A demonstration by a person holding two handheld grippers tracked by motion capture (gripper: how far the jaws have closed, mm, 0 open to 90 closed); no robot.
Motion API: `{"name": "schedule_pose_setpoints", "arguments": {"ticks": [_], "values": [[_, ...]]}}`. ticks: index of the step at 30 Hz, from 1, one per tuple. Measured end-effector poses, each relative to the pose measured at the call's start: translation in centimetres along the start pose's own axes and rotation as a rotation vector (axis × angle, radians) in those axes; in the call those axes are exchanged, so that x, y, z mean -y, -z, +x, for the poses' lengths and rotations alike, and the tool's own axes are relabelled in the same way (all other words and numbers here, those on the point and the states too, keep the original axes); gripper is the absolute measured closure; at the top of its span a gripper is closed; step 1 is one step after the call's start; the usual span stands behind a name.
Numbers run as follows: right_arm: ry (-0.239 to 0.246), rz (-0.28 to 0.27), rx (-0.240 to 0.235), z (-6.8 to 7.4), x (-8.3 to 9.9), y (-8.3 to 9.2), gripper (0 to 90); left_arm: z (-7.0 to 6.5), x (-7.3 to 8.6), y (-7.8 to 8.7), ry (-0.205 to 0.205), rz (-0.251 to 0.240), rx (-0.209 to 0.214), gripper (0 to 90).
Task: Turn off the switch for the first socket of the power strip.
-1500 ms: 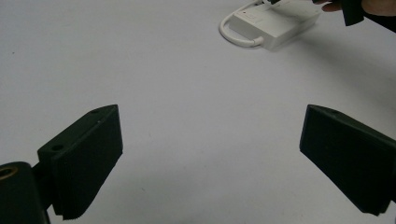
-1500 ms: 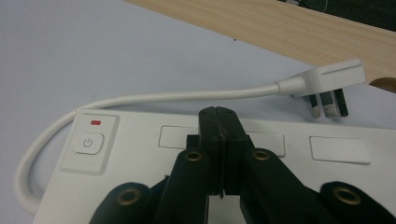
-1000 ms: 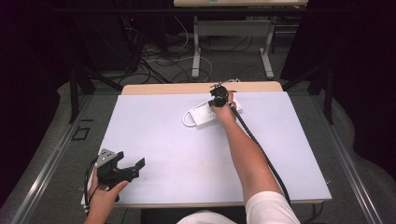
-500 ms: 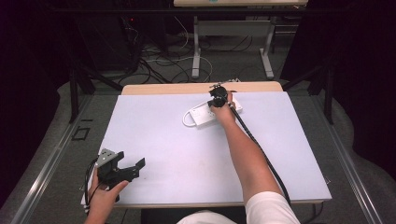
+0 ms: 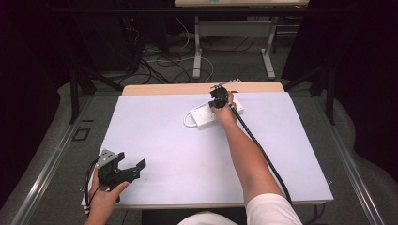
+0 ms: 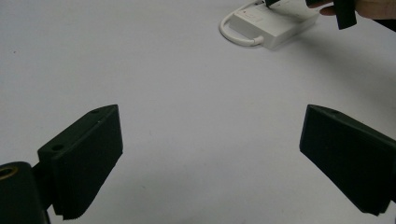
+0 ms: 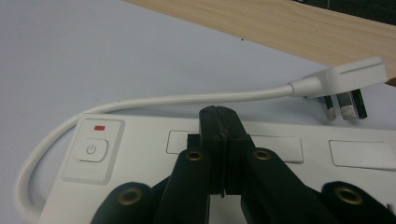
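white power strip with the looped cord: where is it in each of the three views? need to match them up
High view: white power strip lies at the far middle of the table, under the right gripper.
Left gripper view: top right corner, far beyond the open jaws.
Right gripper view: fills the lower half, right under the shut jaws.
Shared landmark: its looped white cord at the switch end.

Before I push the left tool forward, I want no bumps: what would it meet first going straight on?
Probably nothing close: the left tool faces bare table. The power strip lies far ahead, right of centre; depth unclear.
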State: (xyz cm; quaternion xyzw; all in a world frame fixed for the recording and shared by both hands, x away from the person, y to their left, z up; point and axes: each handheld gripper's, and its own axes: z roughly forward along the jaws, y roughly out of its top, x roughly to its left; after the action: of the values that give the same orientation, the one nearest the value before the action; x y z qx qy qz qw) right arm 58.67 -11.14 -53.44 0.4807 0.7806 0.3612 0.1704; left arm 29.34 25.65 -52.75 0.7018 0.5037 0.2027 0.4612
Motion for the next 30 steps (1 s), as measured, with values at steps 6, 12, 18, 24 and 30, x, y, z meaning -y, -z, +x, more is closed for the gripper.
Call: {"name": "schedule_pose_setpoints", "arguments": {"ticks": [6,12,18,24,30], "values": [[-0.007,0.002,0.004,0.1,0.1,-0.1,90.0,0.1,0.0,0.0,-0.002,-0.002,-0.001,5.8],[-0.004,-0.007,0.004,0.1,0.1,-0.2,90.0,0.1,0.0,0.0,-0.005,0.0,0.001,5.7],[-0.005,0.004,-0.007,0.1,-0.1,0.3,90.0,0.1,0.0,-0.1,-0.003,-0.003,0.001,5.7],[0.01,-0.012,-0.008,0.2,-0.6,1.3,89.4,0.0,0.0,-0.2,-0.004,-0.005,0.002,5.8],[0.025,0.0,-0.01,0.4,-0.8,2.1,87.8,-0.1,-0.1,-0.2,-0.007,-0.002,0.003,5.8]]}}
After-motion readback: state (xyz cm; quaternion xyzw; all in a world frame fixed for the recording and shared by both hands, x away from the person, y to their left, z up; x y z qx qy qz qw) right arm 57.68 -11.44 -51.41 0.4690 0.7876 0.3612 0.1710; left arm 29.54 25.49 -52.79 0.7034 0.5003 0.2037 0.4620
